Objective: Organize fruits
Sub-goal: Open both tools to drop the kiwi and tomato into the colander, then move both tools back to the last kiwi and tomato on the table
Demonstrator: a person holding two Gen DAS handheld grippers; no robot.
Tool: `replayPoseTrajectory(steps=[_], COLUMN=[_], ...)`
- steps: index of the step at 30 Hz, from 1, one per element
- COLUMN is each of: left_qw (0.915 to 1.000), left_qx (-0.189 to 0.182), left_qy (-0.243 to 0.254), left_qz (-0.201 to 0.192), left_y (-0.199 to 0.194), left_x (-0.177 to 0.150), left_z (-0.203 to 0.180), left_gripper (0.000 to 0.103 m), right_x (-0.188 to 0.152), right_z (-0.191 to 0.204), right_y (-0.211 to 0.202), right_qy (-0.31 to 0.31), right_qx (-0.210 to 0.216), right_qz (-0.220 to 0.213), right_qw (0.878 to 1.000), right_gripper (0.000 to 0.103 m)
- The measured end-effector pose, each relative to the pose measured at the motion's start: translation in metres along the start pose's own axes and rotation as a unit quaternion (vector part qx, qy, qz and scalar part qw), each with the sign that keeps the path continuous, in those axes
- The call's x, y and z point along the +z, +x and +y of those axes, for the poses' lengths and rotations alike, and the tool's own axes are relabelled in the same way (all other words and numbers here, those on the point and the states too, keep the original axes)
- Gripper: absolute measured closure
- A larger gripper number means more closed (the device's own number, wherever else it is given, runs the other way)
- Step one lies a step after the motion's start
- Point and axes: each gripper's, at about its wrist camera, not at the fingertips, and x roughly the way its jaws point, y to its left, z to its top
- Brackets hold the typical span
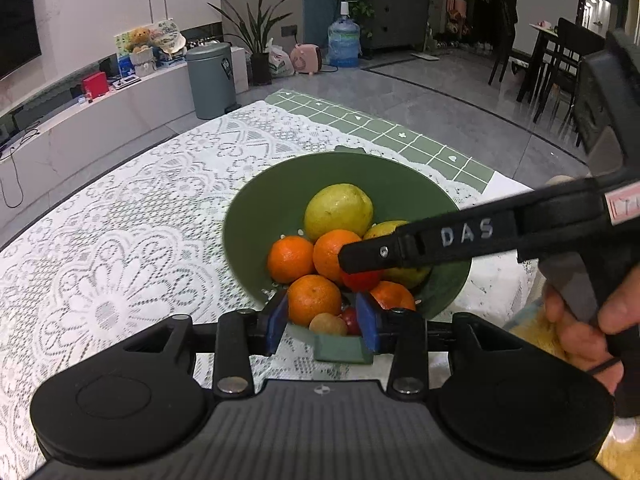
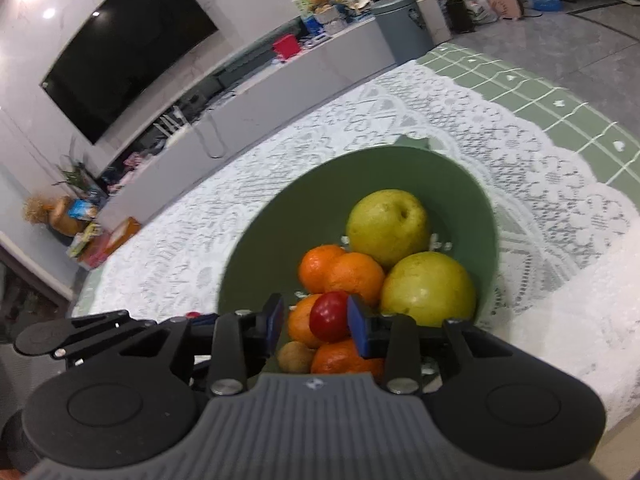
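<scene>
A green bowl [image 1: 256, 216] on the lace cloth holds two yellow-green pears [image 1: 338, 210], several oranges [image 1: 290, 258], a small brown fruit [image 1: 328, 325] and small red fruits. My left gripper [image 1: 322, 318] is open at the bowl's near rim, its blue pads either side of an orange [image 1: 314, 300]. My right gripper [image 2: 318, 320] hovers over the bowl [image 2: 256, 248], its pads around a red fruit [image 2: 330, 316]; the left pad shows a gap to it. Its finger [image 1: 380, 254] crosses the left wrist view above the fruit.
The table carries a white lace cloth [image 1: 132, 240] over a green checked cloth [image 1: 400, 136]. Beyond stand a grey bin [image 1: 210, 80], a TV bench [image 1: 100, 108], a plant [image 1: 258, 40] and dining chairs [image 1: 560, 64]. My hand [image 1: 584, 320] holds the right gripper.
</scene>
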Motion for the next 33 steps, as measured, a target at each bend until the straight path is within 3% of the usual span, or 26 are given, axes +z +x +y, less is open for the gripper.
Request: replayPoseTrajectory(steps=[2,12,19,24,28,33], left_qw=[0.9999,0.9976,0.9925,0.9876,0.9853,0.9825], left_qx=[0.006,0.033,0.075,0.102,0.112,0.117], left_qy=[-0.007,-0.051,-0.087,-0.109,-0.119,-0.134], left_qz=[-0.005,-0.031,-0.042,-0.048,-0.050,-0.055], left_y=[-0.007,-0.038,-0.053,-0.062,-0.066,-0.068], left_x=[-0.002,-0.010,-0.024,-0.036,-0.047,-0.062], left_z=[0.002,0.024,0.044,0.060,0.072,0.089], left_gripper=[0.056,0.055,0.055,0.055,0.055,0.055], right_x=[0.000,-0.004,-0.012,-0.019,-0.024,-0.039], right_z=[-0.002,0.006,0.030,0.052,0.071,0.105], right_y=[0.000,-0.009,-0.021,-0.026,-0.022,-0.010], right_qy=[0.008,-0.005,-0.078,-0.136,-0.164,-0.232], right_qx=[0.020,0.002,-0.029,-0.046,-0.035,-0.061], right_qz=[0.002,-0.020,-0.056,-0.077,-0.077,-0.089], right_qw=[1.000,1.000,0.995,0.987,0.983,0.967], right_gripper=[0.070,0.069,0.067,0.052,0.051,0.051])
